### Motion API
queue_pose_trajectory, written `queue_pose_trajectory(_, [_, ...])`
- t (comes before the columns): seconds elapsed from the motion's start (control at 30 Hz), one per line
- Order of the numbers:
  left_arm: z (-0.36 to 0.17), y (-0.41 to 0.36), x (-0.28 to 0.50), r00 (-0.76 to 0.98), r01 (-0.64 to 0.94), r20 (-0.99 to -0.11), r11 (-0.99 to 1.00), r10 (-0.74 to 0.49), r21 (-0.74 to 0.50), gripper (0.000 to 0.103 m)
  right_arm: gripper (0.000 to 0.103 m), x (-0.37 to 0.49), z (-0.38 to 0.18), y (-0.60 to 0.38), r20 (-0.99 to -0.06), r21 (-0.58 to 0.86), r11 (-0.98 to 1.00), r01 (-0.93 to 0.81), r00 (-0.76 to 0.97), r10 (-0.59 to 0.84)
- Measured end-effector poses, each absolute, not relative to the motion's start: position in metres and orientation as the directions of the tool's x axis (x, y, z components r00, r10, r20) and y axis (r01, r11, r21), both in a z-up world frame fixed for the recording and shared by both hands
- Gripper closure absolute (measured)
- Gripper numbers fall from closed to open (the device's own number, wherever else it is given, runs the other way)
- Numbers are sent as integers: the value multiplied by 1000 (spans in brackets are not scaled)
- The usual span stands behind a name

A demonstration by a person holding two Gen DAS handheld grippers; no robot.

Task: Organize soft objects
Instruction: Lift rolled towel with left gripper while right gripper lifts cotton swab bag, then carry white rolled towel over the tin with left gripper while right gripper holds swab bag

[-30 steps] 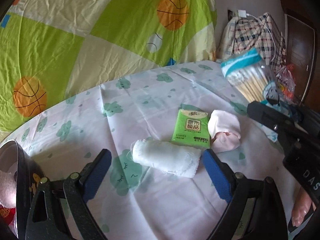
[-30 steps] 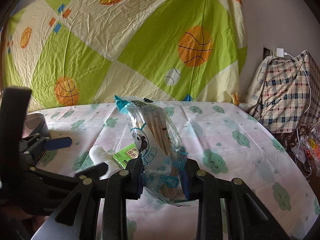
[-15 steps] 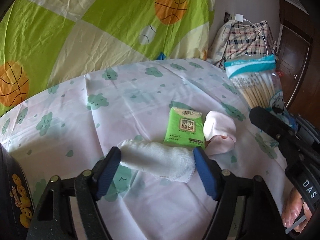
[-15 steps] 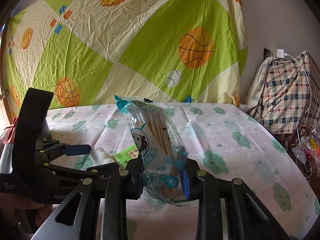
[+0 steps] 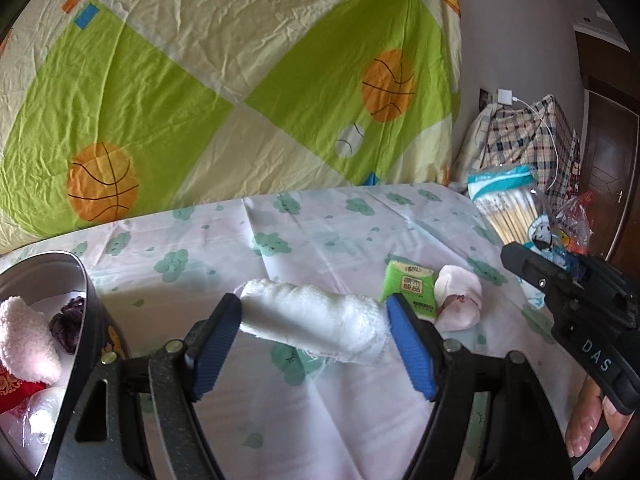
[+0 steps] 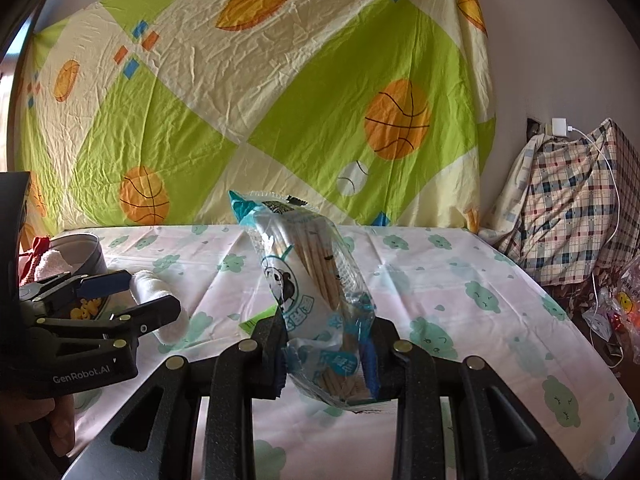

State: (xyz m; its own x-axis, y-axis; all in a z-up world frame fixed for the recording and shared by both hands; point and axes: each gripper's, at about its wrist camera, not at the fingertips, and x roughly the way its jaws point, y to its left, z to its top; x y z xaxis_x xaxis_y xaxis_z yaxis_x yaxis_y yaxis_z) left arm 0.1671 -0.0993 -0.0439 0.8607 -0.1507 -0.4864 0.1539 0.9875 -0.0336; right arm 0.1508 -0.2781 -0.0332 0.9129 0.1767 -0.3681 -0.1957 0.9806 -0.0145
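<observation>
My left tongs [image 5: 314, 316] are clamped end to end on the rolled white towel [image 5: 316, 314], blue pads pressing each end so the soft roll keeps its shape and does not unwind; it hangs clear of the bed [image 5: 340, 224], near the bed's left edge, where the round tin [image 5: 86, 280] already holds other soft pieces. I judge the tin is where the roll goes. My right tongs [image 6: 326, 356] stand narrow, pinching the lower end of the bag of cotton swabs [image 6: 312, 280] so it stands upright above the bed's near edge. The green tissue pack [image 5: 410, 288] and the pink cloth [image 5: 458, 296], touching each other, lie toward the bed's right edge, not yet sorted.
</observation>
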Motion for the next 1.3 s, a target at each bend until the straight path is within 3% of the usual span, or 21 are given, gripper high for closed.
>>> queue_pose_trajectory(0.47, [-37,-76,132,922,53,-382,998,-59,-27,28,72,141,-30,-265,-311,34,974,-226,923,225])
queue_pose_trajectory(1.3, [-33,-43,93,949,-20,-314,999,7,-38,28,71,121,-28,-213,-273,35,945,-326,907,322])
